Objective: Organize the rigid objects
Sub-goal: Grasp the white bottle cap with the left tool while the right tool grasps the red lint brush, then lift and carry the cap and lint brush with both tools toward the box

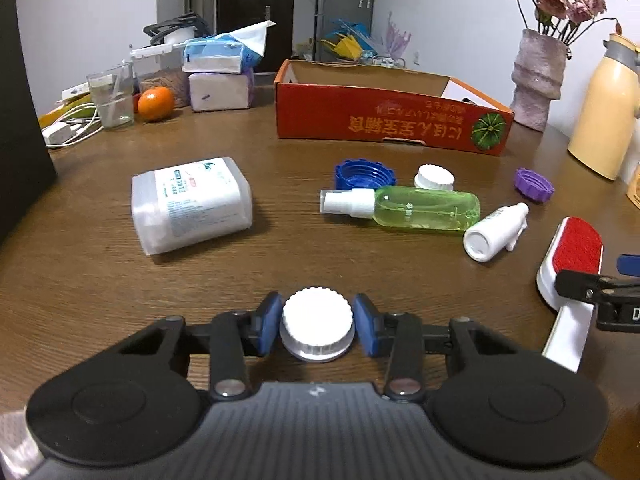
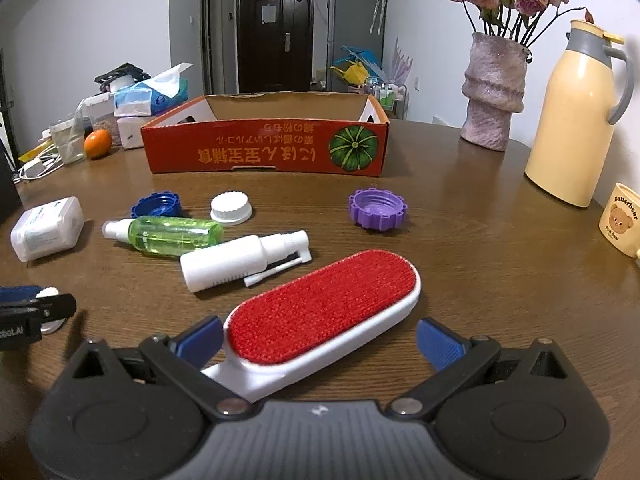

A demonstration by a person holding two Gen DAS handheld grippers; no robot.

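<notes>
While the left tool [image 1: 317,322] sits at the bottom centre of the left wrist view with its blue pads closed in against the sides of a white ribbed cap [image 1: 318,320], the grip looks shallow; the pads meet the cap only at its ribbed wall, and the cap rests on a wider flange on the table [image 1: 100,280]; risk: the round cap could squirt out or pivot between the pads on the lift, cause being two small contact patches on a curved, ridged face.

Right tool [image 2: 320,340], bottom centre of the right wrist view: jaws spread wide, holding nothing; the red lint brush [image 2: 324,304] lies slantwise between them, its white handle running down towards the tool body at lower left; one pad sits just beside the brush's near end, the other stands apart from it; risk: closing here would catch the brush off-centre and skew it, or push it along the table towards the white spray bottle [image 2: 240,258] just beside it.

Destination, as I judge it: the open orange box [image 2: 264,148] in the upper middle of the frame; between it and the tools lie the green bottle [image 2: 172,234], blue cap [image 2: 156,205], a second white cap [image 2: 231,207] and purple cap [image 2: 378,209]; a low carry could knock these; the two tools work close together, so they could collide.
</notes>
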